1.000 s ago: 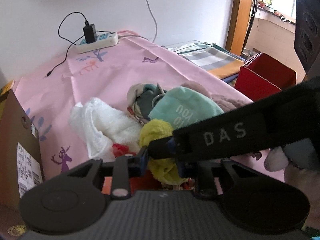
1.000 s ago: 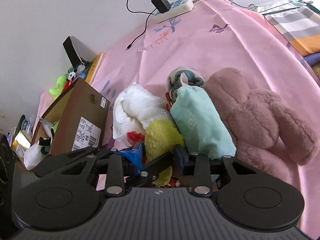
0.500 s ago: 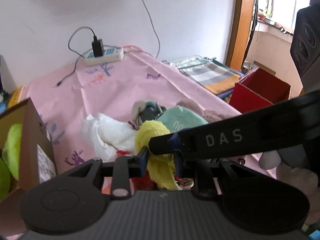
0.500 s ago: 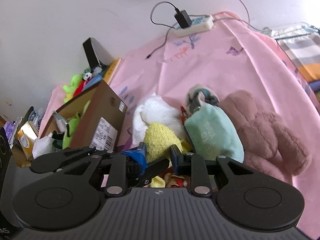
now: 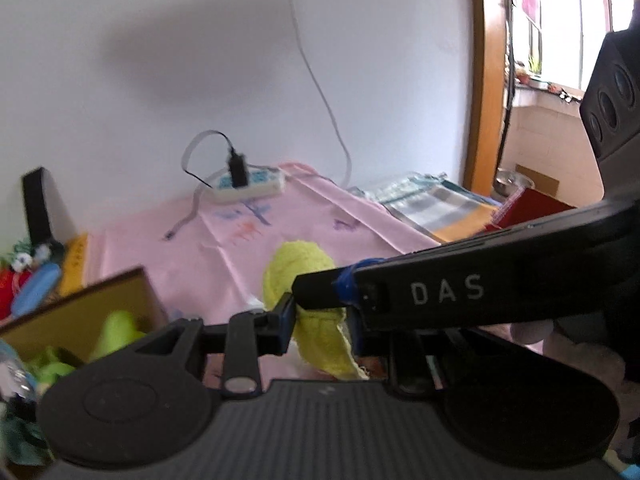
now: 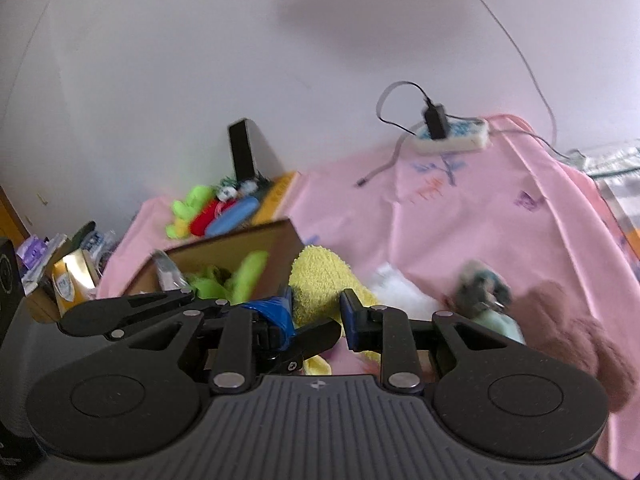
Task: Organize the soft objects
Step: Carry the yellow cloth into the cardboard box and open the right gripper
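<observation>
Both grippers are shut together on a yellow fluffy cloth (image 5: 308, 312), lifted above the pink bed sheet (image 5: 280, 240). My left gripper (image 5: 320, 322) clamps it in the left wrist view, with the right gripper's black finger crossing in front. My right gripper (image 6: 318, 312) holds the same yellow cloth (image 6: 320, 280) in its own view. A brown cardboard box (image 6: 244, 248) with green soft toys (image 6: 236, 276) inside stands just left of the cloth. A white towel (image 6: 396, 292), a mint roll (image 6: 500, 322) and a pink plush bear (image 6: 580, 336) lie on the sheet at the right.
A white power strip (image 6: 452, 136) with a black charger lies by the wall. Green, red and blue toys (image 6: 208, 216) and a yellow book sit behind the box. A red box (image 5: 536, 210) and folded striped cloth (image 5: 436, 210) are at the right of the bed.
Both grippers have lifted the yellow cloth up out of the pile and moved left toward the cardboard box. The views have tilted upward, and the pile has dropped low in them.
</observation>
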